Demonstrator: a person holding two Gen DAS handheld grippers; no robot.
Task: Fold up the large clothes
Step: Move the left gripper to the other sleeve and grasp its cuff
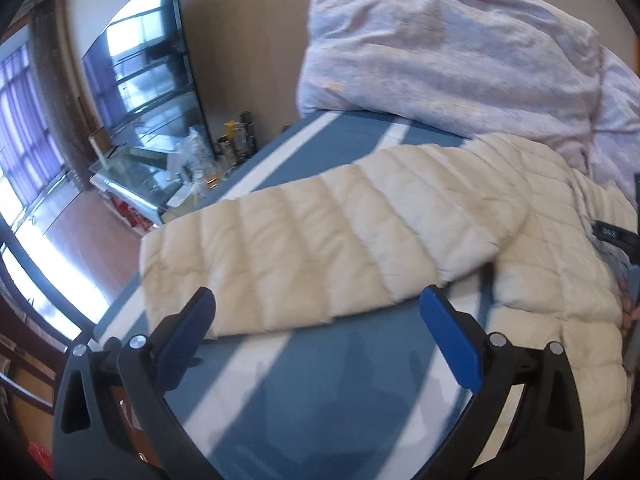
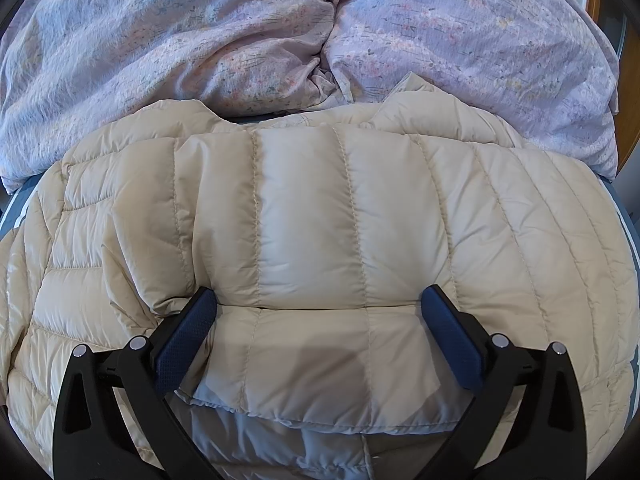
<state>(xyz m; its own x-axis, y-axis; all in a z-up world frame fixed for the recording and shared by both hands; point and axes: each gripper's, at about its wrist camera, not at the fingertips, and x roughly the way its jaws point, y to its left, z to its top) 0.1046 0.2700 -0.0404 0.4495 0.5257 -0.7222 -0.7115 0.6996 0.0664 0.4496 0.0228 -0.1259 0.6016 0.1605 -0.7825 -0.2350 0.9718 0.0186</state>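
Note:
A cream quilted puffer jacket (image 2: 320, 216) lies on a bed with a blue sheet with white stripes (image 1: 304, 376). In the left wrist view one sleeve (image 1: 304, 248) stretches out flat to the left toward the bed's edge. My left gripper (image 1: 316, 304) is open and empty, hovering over the sleeve's near edge. My right gripper (image 2: 318, 304) is open and empty, just above the jacket's body, where a part of the jacket lies folded over it. The jacket's grey lining (image 2: 280, 440) shows below the fold.
A crumpled lilac floral duvet (image 2: 280, 36) is piled at the far side of the bed, touching the jacket's top; it also shows in the left wrist view (image 1: 448, 48). Left of the bed are a TV (image 1: 148, 64), a cluttered glass stand (image 1: 160, 176) and red-brown floor.

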